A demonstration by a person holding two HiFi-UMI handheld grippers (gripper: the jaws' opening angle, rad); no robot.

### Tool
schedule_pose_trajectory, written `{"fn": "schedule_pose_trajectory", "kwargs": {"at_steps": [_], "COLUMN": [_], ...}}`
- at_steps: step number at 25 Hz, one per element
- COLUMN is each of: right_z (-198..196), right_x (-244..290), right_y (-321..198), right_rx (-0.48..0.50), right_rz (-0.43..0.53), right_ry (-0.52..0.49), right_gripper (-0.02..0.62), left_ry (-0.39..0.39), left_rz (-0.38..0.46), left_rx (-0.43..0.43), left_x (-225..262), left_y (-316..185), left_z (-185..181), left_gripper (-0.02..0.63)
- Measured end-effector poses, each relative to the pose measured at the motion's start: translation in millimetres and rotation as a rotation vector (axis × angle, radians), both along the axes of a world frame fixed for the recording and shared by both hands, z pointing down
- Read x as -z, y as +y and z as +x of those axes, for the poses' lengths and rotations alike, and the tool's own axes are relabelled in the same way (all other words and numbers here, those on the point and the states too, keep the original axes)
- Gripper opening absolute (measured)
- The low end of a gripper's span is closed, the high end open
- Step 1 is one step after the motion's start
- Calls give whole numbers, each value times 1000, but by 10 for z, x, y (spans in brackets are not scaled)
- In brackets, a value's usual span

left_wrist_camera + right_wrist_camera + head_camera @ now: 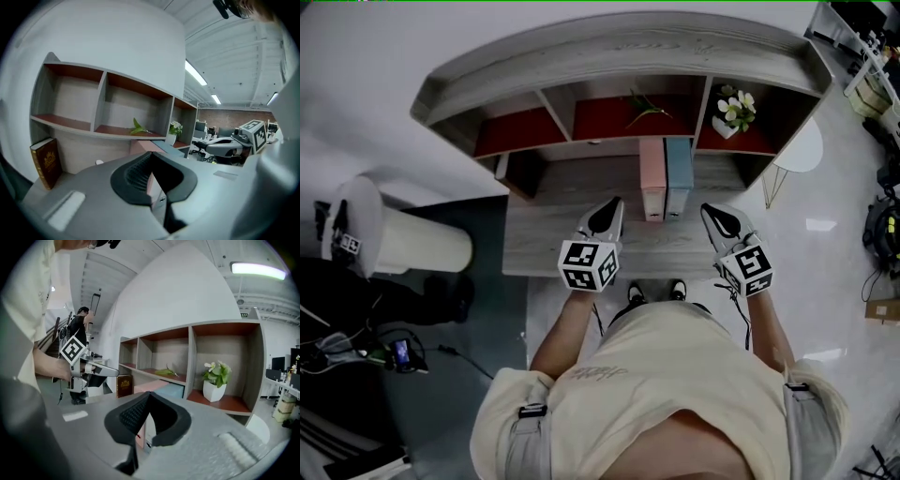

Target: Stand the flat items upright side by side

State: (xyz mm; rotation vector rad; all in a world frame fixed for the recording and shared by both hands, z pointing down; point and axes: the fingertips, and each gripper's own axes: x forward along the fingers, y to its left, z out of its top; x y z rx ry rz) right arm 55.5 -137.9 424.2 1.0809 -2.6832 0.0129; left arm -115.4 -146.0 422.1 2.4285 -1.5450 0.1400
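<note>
1. Left gripper (152, 157): jaws pressed together, nothing caught between the ribbed pads. It is empty and hangs above the desk (544, 246).
2. Right gripper (149, 397): same story, jaws closed tip to tip and holding nothing.
3. Between the two grippers and just ahead of their tips, the pink binder (652, 190) and the blue binder (680, 186) stand upright on the desk. They are touching side by side, pink nearer the left gripper and blue nearer the right.
4. Neither gripper touches a binder; both sit clear, one off each flank.
5. Ahead and to the left of the left gripper, a brown book (46, 161) stands under the shelf (619, 47), slightly tilted.
6. Ahead of the right gripper, a potted plant (215, 380) sits in the shelf's right-hand compartment, and a green sprig (645, 108) lies in the middle one.
</note>
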Motion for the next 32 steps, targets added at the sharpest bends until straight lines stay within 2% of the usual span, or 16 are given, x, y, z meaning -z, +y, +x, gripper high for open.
{"fn": "schedule_pose_trajectory", "kwargs": {"at_steps": [4, 8, 13, 16, 19, 24, 28, 32], "right_z": [1, 87, 180, 188, 168, 94, 82, 67], "right_x": [282, 643, 926, 990, 1009, 1160, 1224, 1168], "right_y": [-46, -130, -190, -201, -211, -229, -252, -234], "right_rx": [-14, -40, -93, -99, -92, -55, -55, -60], "right_rz": [35, 72, 127, 126, 122, 163, 170, 150], "right_ry": [-46, -130, -146, -165, -171, -152, -172, -195], "right_gripper": [2, 2, 2, 2, 2, 2, 2, 2], "left_ry": [1, 41, 46, 49, 20, -7, -45, -32], "left_rz": [29, 51, 98, 139, 170, 201, 202, 184], "left_rx": [5, 10, 35, 56, 76, 110, 134, 132], "left_x": [148, 317, 587, 763, 859, 960, 941, 880], "left_y": [-32, -106, -142, -161, -177, -176, -134, -131], "left_z": [17, 15, -44, -90, -148, -273, -337, -346], "left_gripper": [14, 14, 14, 14, 14, 14, 14, 14]}}
